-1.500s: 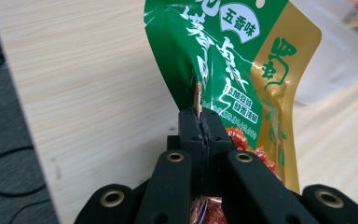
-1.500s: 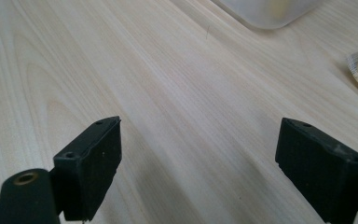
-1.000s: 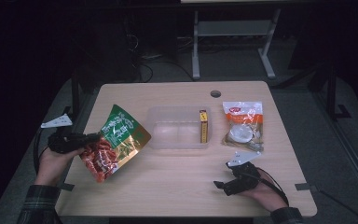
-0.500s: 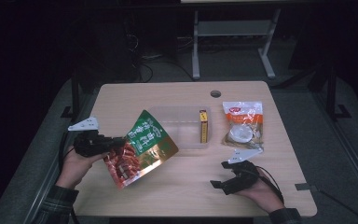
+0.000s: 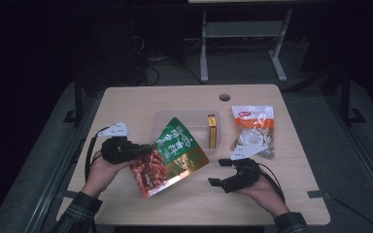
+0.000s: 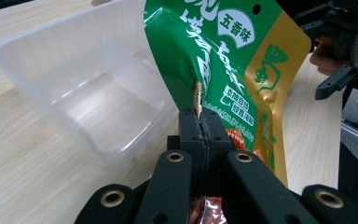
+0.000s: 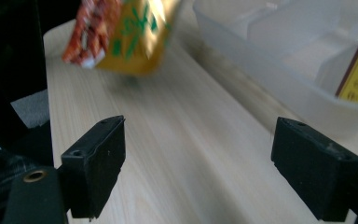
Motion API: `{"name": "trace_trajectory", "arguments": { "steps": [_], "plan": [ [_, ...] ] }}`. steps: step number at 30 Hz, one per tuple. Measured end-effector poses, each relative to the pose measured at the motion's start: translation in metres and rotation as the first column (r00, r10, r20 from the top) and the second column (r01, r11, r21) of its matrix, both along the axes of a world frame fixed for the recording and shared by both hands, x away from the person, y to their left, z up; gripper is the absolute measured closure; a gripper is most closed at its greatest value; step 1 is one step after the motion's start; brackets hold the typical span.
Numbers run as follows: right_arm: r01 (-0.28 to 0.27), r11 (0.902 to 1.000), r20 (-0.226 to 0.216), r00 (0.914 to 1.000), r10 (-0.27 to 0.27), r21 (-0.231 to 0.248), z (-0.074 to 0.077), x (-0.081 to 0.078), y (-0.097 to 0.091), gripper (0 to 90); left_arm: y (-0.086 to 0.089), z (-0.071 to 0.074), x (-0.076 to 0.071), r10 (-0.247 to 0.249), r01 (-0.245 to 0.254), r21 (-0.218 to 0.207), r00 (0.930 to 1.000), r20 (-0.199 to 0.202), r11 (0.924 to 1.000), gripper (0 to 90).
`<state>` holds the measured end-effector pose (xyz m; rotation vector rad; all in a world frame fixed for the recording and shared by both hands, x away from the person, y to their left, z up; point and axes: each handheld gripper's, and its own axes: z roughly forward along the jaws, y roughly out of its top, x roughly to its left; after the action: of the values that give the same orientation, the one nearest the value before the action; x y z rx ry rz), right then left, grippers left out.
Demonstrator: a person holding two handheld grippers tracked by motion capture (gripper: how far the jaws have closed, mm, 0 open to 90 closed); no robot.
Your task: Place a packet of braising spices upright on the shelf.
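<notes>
Just off the near-left corner of the clear plastic tub (image 5: 184, 127) sits the green and gold snack pouch (image 5: 172, 158), pinched by its edge in the left tongs (image 5: 137, 151), so those are clamped tight on the pouch. In the left gripper view you can see the two black jaws pressed together on the pouch's folded edge, with the tub right behind it on the left. The pouch hangs tilted, its upper corner overlapping the tub's front wall from the high view, its red lower end out over the tabletop (image 5: 126, 104). Inside the tub, along its right wall, stands a slim yellow and brown box (image 5: 211, 131). Right of the tub lies a white and orange bag (image 5: 253, 131), flat on the wood. The right tongs (image 5: 219, 172) sit near the front-right corner of the tub, jaws spread wide with nothing between them, hovering low over bare wood in the right gripper view.
</notes>
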<state>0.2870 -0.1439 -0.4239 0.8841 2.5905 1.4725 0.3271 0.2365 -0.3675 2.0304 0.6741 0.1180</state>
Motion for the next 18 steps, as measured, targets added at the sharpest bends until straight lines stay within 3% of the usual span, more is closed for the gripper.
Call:
{"name": "trace_trajectory", "arguments": {
  "steps": [3,12,18],
  "plan": [
    [-0.009,0.9995,0.017,0.9998,0.008,0.032,0.005,0.004,0.003,17.6,-0.011,-0.001,0.003,-0.007,0.007,0.007,0.9999,0.013,1.0000,89.8],
    [-0.001,0.9972,0.019,0.9998,0.000,0.075,0.009,0.015,0.012,23.8,-0.036,-0.002,0.006,-0.024,0.025,-0.035,0.9995,0.022,0.9991,89.9],
    [-0.020,0.9940,0.014,0.9997,0.018,0.108,0.006,0.021,0.018,43.2,-0.041,-0.001,0.002,-0.033,0.034,-0.056,0.9990,0.031,0.9978,89.8]
  ]
}}
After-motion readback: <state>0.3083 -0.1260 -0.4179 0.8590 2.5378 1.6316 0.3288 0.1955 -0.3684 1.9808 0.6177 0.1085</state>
